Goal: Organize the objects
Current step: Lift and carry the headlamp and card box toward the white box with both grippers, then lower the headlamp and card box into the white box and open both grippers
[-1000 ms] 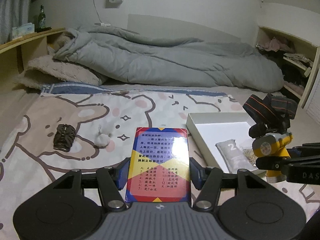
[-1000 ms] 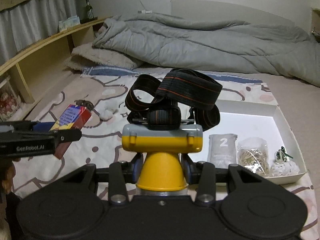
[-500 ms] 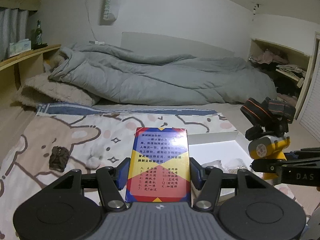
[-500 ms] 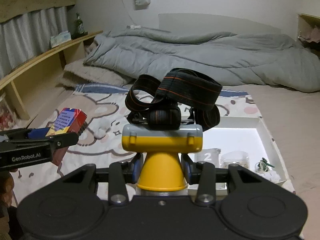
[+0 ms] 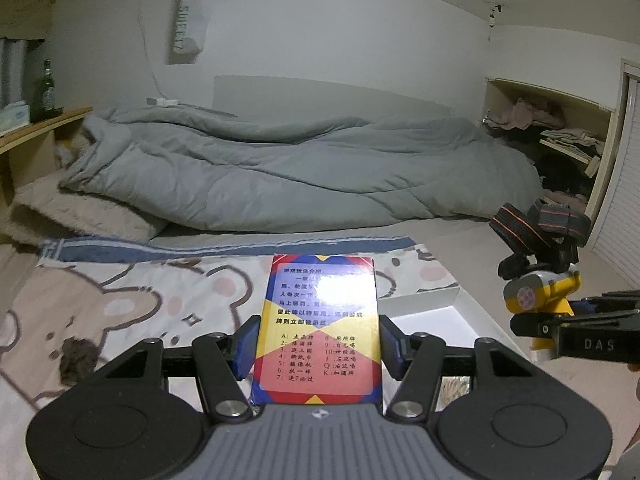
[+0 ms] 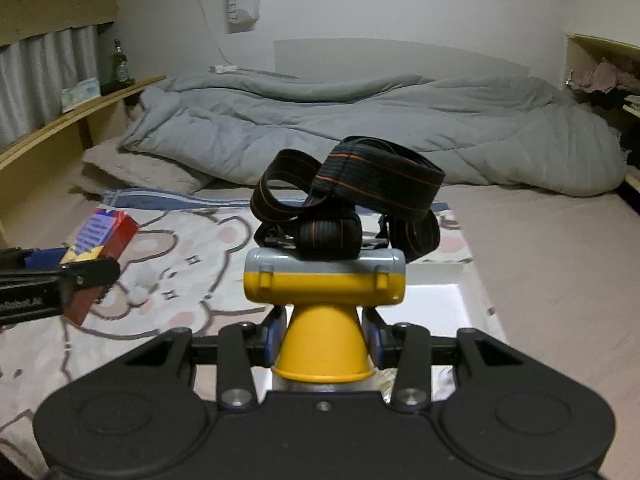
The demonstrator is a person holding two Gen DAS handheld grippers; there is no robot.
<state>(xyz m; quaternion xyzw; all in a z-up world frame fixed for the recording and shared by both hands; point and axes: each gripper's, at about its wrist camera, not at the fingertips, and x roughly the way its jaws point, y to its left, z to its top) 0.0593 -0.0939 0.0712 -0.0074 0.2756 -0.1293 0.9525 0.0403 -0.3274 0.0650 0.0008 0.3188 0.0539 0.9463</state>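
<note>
Above the bed (image 5: 132, 300), both loads are mid-carry: left tool (image 5: 318, 344) clamps the card box (image 5: 318, 324), right tool (image 6: 324, 334) grips the headlamp (image 6: 324, 276) w/ strap, so next, I'd judge, lower each into the white tray (image 6: 452, 292).

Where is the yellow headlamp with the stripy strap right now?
The yellow headlamp is clamped in the right gripper, above the white tray.

One card box (image 5: 318, 326), one yellow headlamp (image 6: 324, 280), one white tray (image 5: 424, 308), two white pompoms (image 6: 141, 285), one dark hair clip (image 5: 78, 365), one green bottle (image 5: 47, 94), one grey duvet (image 5: 280, 176).
</note>
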